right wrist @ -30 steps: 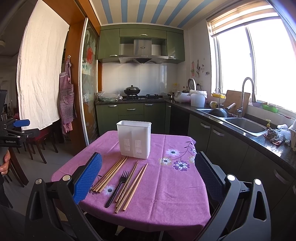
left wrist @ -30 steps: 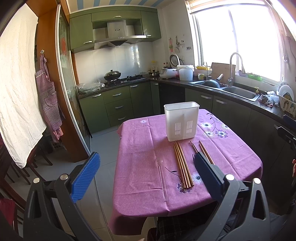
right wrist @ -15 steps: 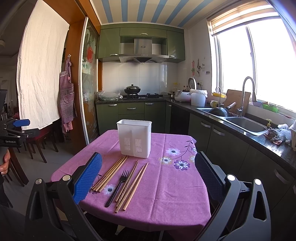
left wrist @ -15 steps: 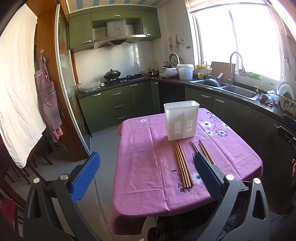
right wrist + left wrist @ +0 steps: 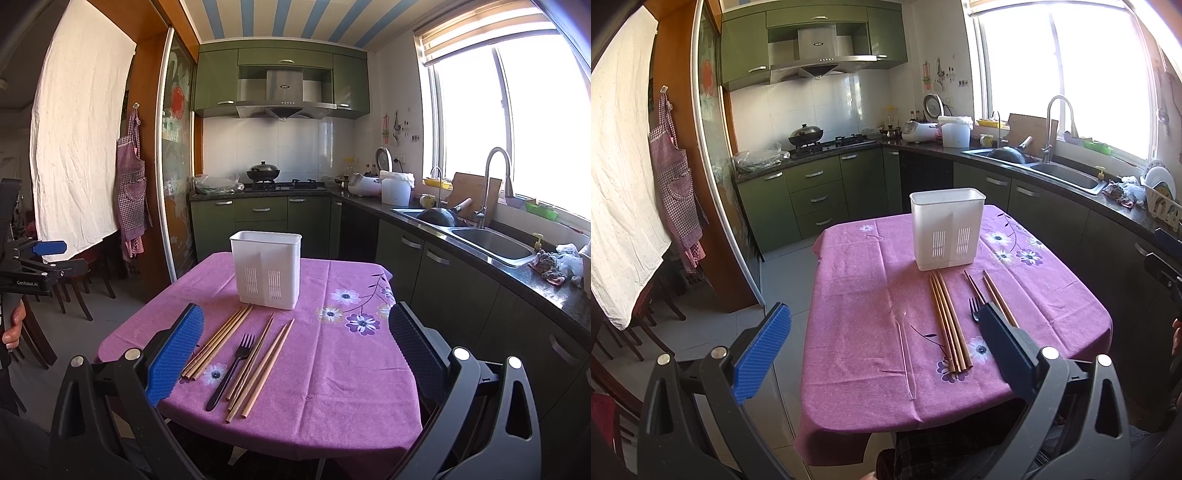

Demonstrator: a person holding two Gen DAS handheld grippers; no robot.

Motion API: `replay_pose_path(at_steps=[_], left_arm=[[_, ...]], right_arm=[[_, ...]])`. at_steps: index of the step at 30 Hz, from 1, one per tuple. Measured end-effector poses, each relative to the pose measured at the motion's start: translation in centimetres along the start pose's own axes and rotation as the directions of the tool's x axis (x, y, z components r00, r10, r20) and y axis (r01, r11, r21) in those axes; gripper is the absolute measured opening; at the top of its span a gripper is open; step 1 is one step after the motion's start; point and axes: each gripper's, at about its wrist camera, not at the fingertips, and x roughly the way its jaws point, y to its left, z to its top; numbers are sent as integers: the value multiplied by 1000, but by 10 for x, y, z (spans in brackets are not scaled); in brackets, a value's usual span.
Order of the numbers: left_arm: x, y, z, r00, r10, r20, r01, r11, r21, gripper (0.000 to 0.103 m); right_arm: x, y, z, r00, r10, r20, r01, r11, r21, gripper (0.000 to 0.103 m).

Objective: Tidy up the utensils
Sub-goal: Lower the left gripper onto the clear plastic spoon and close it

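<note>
Chopsticks (image 5: 218, 345) and a black fork (image 5: 232, 369) lie loose on the purple tablecloth (image 5: 332, 369), just before the white holder (image 5: 266, 269). Both grippers, left (image 5: 882, 354) and right (image 5: 295, 354), hang spread wide and empty; best to pinch one bundle mid-length, then tip it upright

matt purple cloth tablecloth (image 5: 332, 373); white plastic holder (image 5: 266, 269); wooden chopsticks (image 5: 218, 343); black fork (image 5: 232, 369).

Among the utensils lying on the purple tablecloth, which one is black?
The fork. It lies between the two groups of wooden chopsticks, tines toward the white holder. The chopsticks are light brown, and the spoon at the left is transparent.
</note>
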Motion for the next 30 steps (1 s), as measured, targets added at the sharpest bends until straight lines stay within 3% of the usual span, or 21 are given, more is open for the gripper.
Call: replay_pose_path(at_steps=[4,7,12,15,18,22,24,25,27,28,29,30], left_arm=[[34,-5,7,997,-16,-80,18,1000,23,97],[70,-8,10,984,-54,-172,57,998,9,97],[141,-17,8,925,-156,-346,148,988,-49,97],[176,-20,4,884,-200,-423,180,980,-87,97],[201,-23,1,855,-154,-495,143,988,-59,97],[219,-27,2,844,-104,-526,113,993,-15,95],[228,-25,2,829,-104,-549,103,994,-33,77],[234,-24,1,815,-117,-567,103,993,-57,65],[247,-21,-3,783,-162,-600,117,987,-113,52],[252,-21,-5,770,-169,-616,113,985,-129,40],[257,-21,-8,758,-174,-629,110,984,-140,33],[261,-21,-11,750,-181,-636,110,982,-151,33]], right_arm=[[28,-11,1,997,-18,-72,19,1000,13,99],[55,-20,1,990,-11,-142,15,1000,26,99],[99,-30,0,967,-11,-256,23,999,43,99],[123,-39,-3,943,38,-330,-4,995,102,99],[139,-44,-7,923,83,-376,-28,988,150,99],[150,-45,-11,917,74,-391,-16,989,149,99],[152,-43,-14,914,83,-397,-25,989,148,99],[152,-41,-14,912,86,-401,-29,989,146,99],[154,-38,-17,908,92,-409,-37,990,139,99],[154,-36,-19,906,93,-412,-40,990,135,99],[155,-36,-20,906,94,-414,-42,990,133,99],[155,-35,-21,905,96,-415,-44,990,133,99]])
